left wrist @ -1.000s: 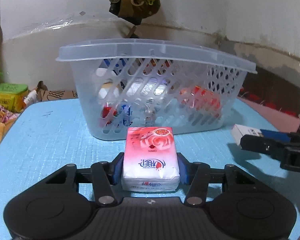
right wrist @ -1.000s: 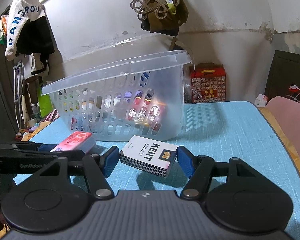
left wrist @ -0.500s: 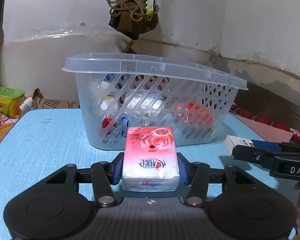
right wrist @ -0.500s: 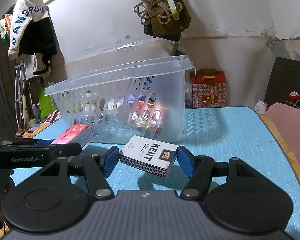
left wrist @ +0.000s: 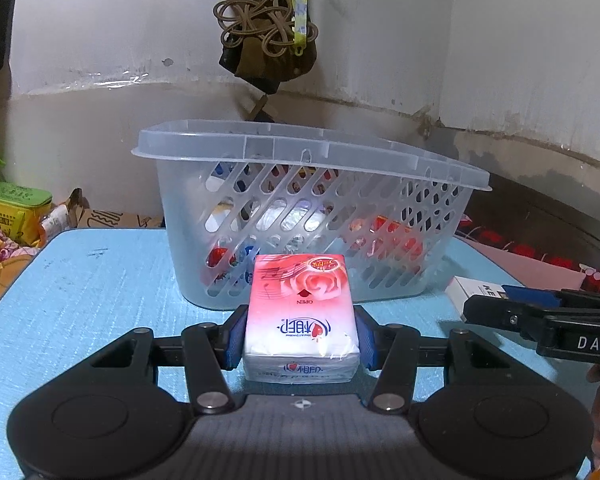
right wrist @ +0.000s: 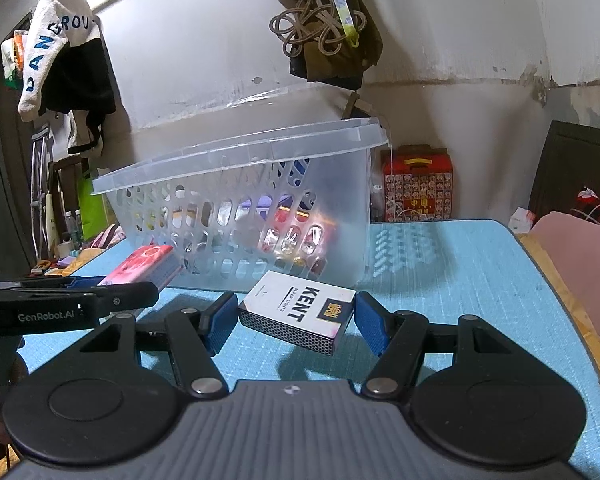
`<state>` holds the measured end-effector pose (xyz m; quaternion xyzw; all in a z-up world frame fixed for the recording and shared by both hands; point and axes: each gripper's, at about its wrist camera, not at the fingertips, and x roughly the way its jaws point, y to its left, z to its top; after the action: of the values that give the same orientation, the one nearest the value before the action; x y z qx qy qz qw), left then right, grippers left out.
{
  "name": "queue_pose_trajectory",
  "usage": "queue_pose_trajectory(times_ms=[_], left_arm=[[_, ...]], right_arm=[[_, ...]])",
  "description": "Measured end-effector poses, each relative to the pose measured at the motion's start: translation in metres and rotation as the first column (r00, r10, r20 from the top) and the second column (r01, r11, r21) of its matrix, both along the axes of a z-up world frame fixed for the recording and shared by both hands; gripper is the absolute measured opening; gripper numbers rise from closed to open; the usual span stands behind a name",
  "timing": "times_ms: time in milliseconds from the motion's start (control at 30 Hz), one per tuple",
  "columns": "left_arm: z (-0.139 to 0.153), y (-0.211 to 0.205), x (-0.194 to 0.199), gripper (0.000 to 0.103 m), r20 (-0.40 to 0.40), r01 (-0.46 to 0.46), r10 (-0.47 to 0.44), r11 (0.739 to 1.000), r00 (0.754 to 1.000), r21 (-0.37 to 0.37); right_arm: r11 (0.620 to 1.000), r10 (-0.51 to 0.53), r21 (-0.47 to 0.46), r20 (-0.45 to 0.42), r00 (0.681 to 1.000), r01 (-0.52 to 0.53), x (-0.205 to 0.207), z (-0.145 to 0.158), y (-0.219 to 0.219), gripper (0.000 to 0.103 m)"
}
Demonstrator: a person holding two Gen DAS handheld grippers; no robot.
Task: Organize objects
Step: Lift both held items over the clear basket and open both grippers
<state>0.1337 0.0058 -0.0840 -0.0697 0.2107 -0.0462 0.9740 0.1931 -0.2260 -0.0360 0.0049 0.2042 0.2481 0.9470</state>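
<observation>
We cannot make out most of what lies inside the clear plastic basket (left wrist: 312, 216): through its slotted wall only red, blue and silvery patches show, too broken up to name or count. Our left gripper (left wrist: 300, 336) is clenched on one pink tissue pack (left wrist: 300, 316), its blue pads pressed to both long sides; the pack's underside is hidden by the gripper body. It sits just in front of the basket's near wall, held above the blue table mat (left wrist: 100, 292), with its far end overlapping that wall in the left wrist view.

Our right gripper (right wrist: 296, 318) holds one white KENT cigarette box (right wrist: 298, 312), tilted and off the mat with its shadow beneath. The left pad touches the box's corner; at the right pad we cannot tell for sure whether it touches. This box also sits in front of the basket, toward its right end. In the left wrist view it is cut off behind the right gripper's finger (left wrist: 540, 312).

The basket's rim (right wrist: 240, 156) flares outward above both objects. To the right of the basket the mat lies open as far as its edge, where a pink cloth (right wrist: 580, 264) begins.

One basket, one tissue pack, one cigarette box, two grippers.
</observation>
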Motion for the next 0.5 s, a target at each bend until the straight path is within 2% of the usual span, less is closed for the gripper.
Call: queue_pose_trajectory(times_ms=[200,333,400,500], left_arm=[[0.002,0.001,-0.008,0.057,0.035,-0.007,0.007,1.0,0.999,0.006],[0.007,0.004,-0.019,0.057,0.05,0.001,-0.001,1.0,0.999,0.001],[0.016,0.008,-0.032,0.057,0.078,0.006,-0.005,1.0,0.997,-0.016],[0.046,0.018,-0.047,0.057,0.134,0.008,-0.001,0.999,0.991,-0.052]], right_arm=[[1.0,0.025,0.015,0.031,0.999,-0.026,-0.005,0.002,-0.002,0.067],[0.994,0.062,0.087,0.027,0.998,-0.064,-0.018,0.01,-0.012,0.067],[0.992,0.068,0.104,0.066,0.996,-0.074,-0.03,0.022,-0.015,0.067],[0.982,0.084,0.159,0.119,0.989,-0.102,-0.037,0.053,-0.02,0.067]])
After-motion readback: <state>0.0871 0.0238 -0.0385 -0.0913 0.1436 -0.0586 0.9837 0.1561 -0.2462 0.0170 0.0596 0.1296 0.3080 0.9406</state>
